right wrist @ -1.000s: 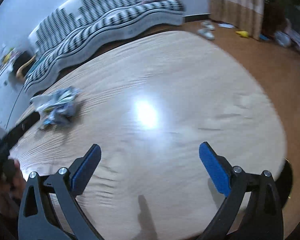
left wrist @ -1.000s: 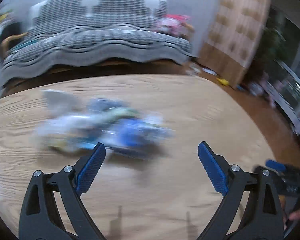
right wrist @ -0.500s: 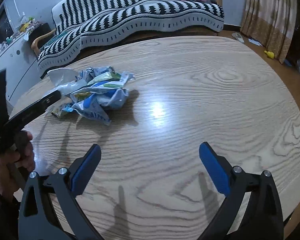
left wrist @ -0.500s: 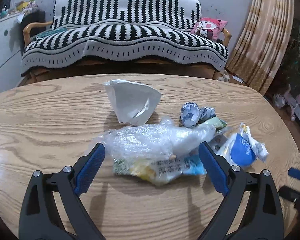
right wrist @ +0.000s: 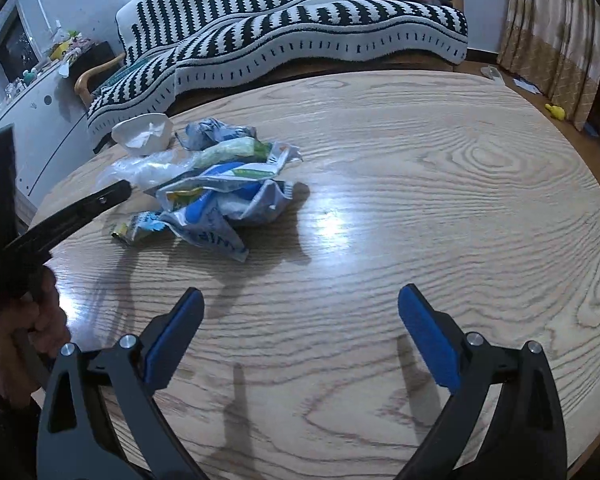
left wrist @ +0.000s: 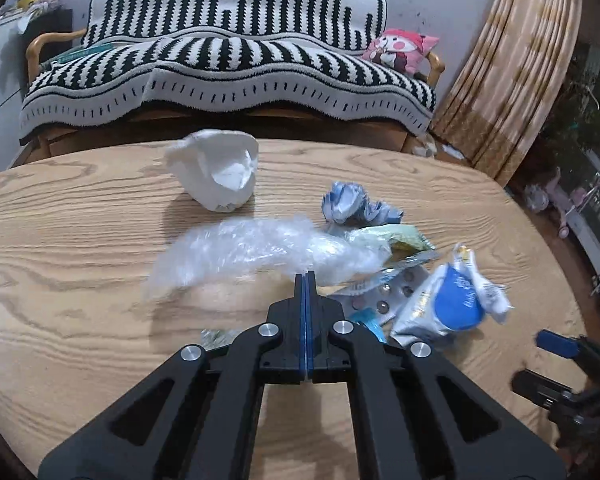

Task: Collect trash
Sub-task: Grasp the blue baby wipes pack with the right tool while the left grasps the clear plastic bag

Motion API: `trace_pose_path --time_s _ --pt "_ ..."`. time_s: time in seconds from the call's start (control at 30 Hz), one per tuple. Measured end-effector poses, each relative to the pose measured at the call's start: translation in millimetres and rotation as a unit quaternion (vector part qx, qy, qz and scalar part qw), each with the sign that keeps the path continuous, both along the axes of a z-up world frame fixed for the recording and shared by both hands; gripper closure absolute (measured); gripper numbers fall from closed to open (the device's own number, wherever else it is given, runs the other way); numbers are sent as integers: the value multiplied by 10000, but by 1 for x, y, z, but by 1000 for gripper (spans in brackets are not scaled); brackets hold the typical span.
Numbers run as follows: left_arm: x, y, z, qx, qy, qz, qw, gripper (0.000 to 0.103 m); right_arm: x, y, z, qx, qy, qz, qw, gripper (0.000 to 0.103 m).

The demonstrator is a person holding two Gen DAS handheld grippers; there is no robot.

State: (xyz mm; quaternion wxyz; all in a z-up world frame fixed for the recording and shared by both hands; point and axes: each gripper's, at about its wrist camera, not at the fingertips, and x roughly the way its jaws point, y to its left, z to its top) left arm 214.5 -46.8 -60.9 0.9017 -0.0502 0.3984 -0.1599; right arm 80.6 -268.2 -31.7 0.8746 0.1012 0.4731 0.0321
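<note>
A heap of trash lies on the round wooden table (left wrist: 60, 280). It holds a clear plastic bag (left wrist: 260, 248), a white paper cup lying on its side (left wrist: 216, 172), a crumpled blue-white wrapper (left wrist: 352, 204), a blister pack (left wrist: 384, 292) and a blue-white pouch (left wrist: 452, 304). My left gripper (left wrist: 306, 276) is shut, its tips at the near edge of the clear bag; whether it pinches the bag I cannot tell. My right gripper (right wrist: 300, 320) is open and empty over bare table, right of the heap (right wrist: 220, 184).
A sofa with a black-and-white striped throw (left wrist: 228, 60) stands behind the table. A pink cushion (left wrist: 400, 50) lies on its right end. Curtains (left wrist: 512, 68) hang at the right. A white cabinet (right wrist: 32, 120) stands at the left.
My left gripper has gone from wide open to shut and moved in toward the clear bag. The right gripper stays open and has barely moved in the last half second.
</note>
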Motion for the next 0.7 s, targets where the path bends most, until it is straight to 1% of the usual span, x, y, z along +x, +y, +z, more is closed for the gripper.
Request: trace_pose_path --time_s 0.13,0.33,0.4,0.5,0.6,0.67,0.7 --pt "-23 18 24 -123 -158 62 9998 103 8 4 3 167 -69 26 9998 8" --pt "-59 45 53 -125 -341 167 9992 103 30 19 3 728 -59 94 9973 8" --pt "-70 51 57 -156 -361 153 9991 103 39 29 1 672 -17 78 9977 8" --pt "-79 54 59 -119 -402 143 9990 103 53 40 -6 388 4 -22 9992 8" --pt "-80 56 56 -64 -339 152 9993 103 67 41 -15 505 82 -169 9985 8" --pt "-79 56 52 27 -282 166 9995 103 72 42 -15 571 45 -128 9983 26" --pt "-78 56 52 45 -276 176 9995 103 71 42 -14 575 15 -97 9983 30"
